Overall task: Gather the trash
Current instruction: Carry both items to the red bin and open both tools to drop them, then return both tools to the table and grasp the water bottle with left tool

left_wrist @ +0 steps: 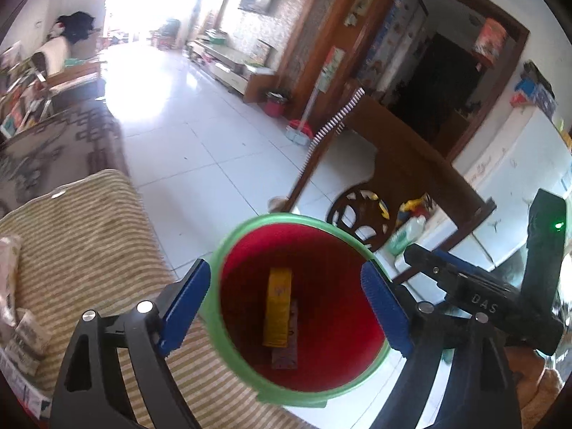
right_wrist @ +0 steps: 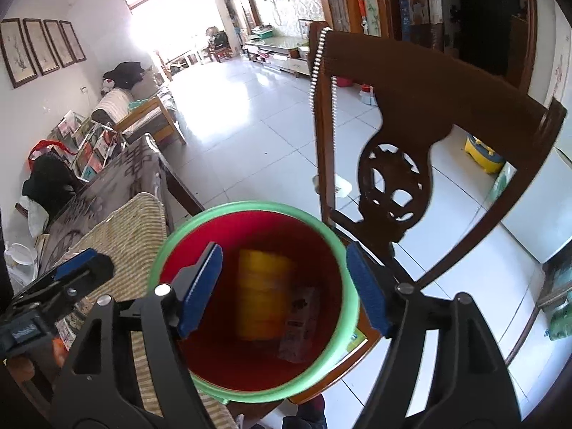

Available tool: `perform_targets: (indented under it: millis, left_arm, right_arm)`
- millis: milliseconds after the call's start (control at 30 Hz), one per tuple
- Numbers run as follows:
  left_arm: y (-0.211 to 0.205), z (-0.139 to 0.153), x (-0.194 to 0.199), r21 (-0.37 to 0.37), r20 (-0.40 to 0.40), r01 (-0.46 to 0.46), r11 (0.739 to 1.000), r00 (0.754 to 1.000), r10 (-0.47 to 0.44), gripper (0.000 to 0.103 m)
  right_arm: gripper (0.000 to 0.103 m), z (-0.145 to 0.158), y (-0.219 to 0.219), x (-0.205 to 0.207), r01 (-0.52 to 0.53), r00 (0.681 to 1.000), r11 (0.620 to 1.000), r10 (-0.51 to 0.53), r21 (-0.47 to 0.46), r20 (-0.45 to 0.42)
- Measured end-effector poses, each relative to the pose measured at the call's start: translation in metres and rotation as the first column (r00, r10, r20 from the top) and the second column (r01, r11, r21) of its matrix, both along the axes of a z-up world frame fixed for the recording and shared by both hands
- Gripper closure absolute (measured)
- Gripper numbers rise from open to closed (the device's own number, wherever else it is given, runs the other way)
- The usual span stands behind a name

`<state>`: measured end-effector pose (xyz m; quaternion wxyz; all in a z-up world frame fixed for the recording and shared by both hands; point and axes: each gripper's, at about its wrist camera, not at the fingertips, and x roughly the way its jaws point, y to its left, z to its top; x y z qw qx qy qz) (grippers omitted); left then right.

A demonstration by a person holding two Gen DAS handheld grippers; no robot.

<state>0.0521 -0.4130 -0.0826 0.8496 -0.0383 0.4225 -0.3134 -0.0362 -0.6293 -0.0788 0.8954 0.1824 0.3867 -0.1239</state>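
Note:
A red trash bin with a green rim (left_wrist: 250, 225) stands beside the striped table; it also shows in the right wrist view (right_wrist: 228, 209). Inside lie a yellow packet (left_wrist: 277, 307) (right_wrist: 262, 300) and a brown-pink wrapper (left_wrist: 286, 352) (right_wrist: 300, 321). My left gripper (left_wrist: 287, 307) is open and empty, its blue pads (left_wrist: 187, 304) on either side of the bin's mouth, above it. My right gripper (right_wrist: 284, 286) is open and empty above the bin, its left pad (right_wrist: 200, 287) over the inside, the right one by the rim. The yellow packet looks blurred in the right view.
A table with a striped cloth (left_wrist: 82, 236) (right_wrist: 139, 221) lies left of the bin, with packets (left_wrist: 25, 336) on its left part. A dark wooden chair (right_wrist: 400, 114) (left_wrist: 400, 150) stands right behind the bin. White tiled floor (left_wrist: 200, 136) stretches beyond.

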Motion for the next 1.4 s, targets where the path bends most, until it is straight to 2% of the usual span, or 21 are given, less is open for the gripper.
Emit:
perform_targets:
  millis: [133,333,533,633,800,900,1067,1133,1267,1400]
  left_arm:
    - [0.042,0.010,-0.011,0.040,0.064,-0.127,0.991,0.990,0.125,0.016]
    - [0.111,0.016,-0.020,0.065,0.092,-0.278,0.959,0.958,0.271,0.015]
    - [0.208,0.014,-0.028,0.069,0.094,-0.445,0.893,0.894,0.439,0.015]
    - [0.255,0.012,-0.033,0.092,0.102,-0.502,0.860,0.864,0.493,0.015]
    - [0.353,0.006,-0.036,0.191,0.146,-0.562,0.805,0.827,0.543,0.015]
    - [0.409,-0.003,-0.031,0.278,0.142,-0.551,0.787,0.834,0.534,0.014]
    - [0.483,-0.034,-0.013,0.473,0.087,-0.430,0.769,0.891,0.445,0.012]
    - [0.501,-0.048,-0.010,0.522,0.064,-0.381,0.763,0.910,0.411,0.012]
    - [0.519,-0.075,0.008,0.525,-0.051,-0.255,0.812,0.943,0.328,0.012]
    - [0.519,-0.096,0.024,0.512,-0.109,-0.191,0.838,0.953,0.283,0.012]
  right_arm:
    - [0.031,0.004,0.025,0.017,-0.069,0.997,0.998,0.069,-0.003,0.017]
    - [0.029,0.005,0.081,0.044,-0.196,0.980,0.981,0.196,-0.005,0.018]
    - [0.027,0.008,0.146,0.064,-0.293,0.956,0.956,0.293,-0.015,0.019]
    - [0.027,0.009,0.185,0.070,-0.329,0.944,0.944,0.330,-0.015,0.018]
    - [0.026,0.006,0.252,0.072,-0.382,0.924,0.924,0.382,-0.004,0.002]
    - [0.025,0.000,0.285,0.071,-0.394,0.919,0.919,0.395,0.018,-0.008]
    - [0.024,-0.010,0.328,0.070,-0.402,0.915,0.914,0.403,0.055,-0.024]
    - [0.024,-0.013,0.341,0.069,-0.399,0.915,0.914,0.402,0.067,-0.034]
    - [0.023,-0.014,0.363,0.067,-0.393,0.917,0.918,0.396,0.054,-0.056]
    - [0.022,-0.010,0.372,0.064,-0.375,0.924,0.926,0.377,0.040,-0.065]
